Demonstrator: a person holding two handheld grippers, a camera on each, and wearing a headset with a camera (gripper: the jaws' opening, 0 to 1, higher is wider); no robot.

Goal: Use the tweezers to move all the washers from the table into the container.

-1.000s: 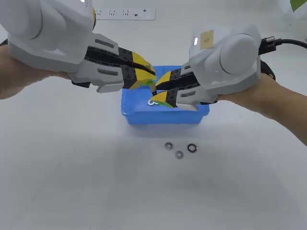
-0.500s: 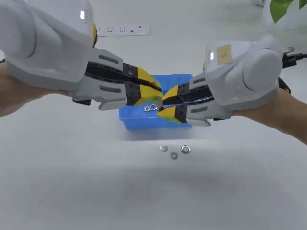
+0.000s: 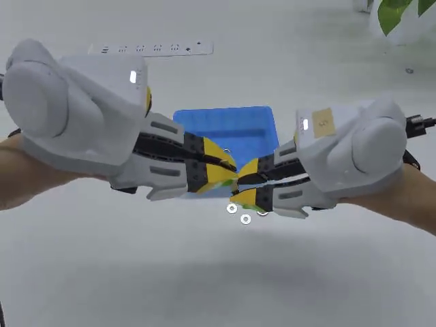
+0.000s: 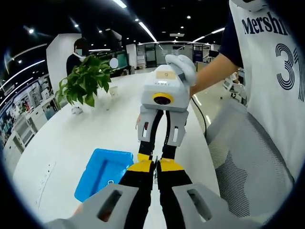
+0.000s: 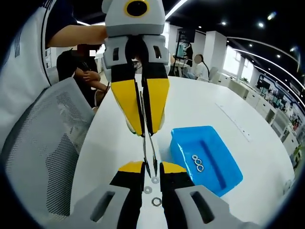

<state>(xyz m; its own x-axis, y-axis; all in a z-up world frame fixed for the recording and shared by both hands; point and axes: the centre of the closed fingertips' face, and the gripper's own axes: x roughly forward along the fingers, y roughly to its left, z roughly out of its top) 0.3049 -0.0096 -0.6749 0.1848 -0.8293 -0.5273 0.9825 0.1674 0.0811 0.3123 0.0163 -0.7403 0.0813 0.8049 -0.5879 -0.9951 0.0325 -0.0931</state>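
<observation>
Two handheld grippers are held level over a white table [image 3: 102, 272], tips pointing at each other and almost meeting. The left gripper [image 3: 228, 170] has its yellow-tipped jaws closed on the upper end of thin metal tweezers [image 5: 145, 138]. The right gripper [image 3: 246, 191] has its jaws set narrow on either side of the tweezer points; whether they press on them cannot be told. The points hang just above three loose washers [image 5: 155, 180], which lie close together on the table, toward the edge nearest the person.

The room is an open office with ceiling lights, a mesh chair [image 5: 43, 143] at the table's edge and a potted plant [image 4: 86, 81] on the table. A power strip [image 3: 150, 48] lies toward the far side.

A blue container [image 5: 217, 157] sits just beyond the gripper tips, near the loose washers. At least two collected washers [image 5: 196, 161] rest inside it.
</observation>
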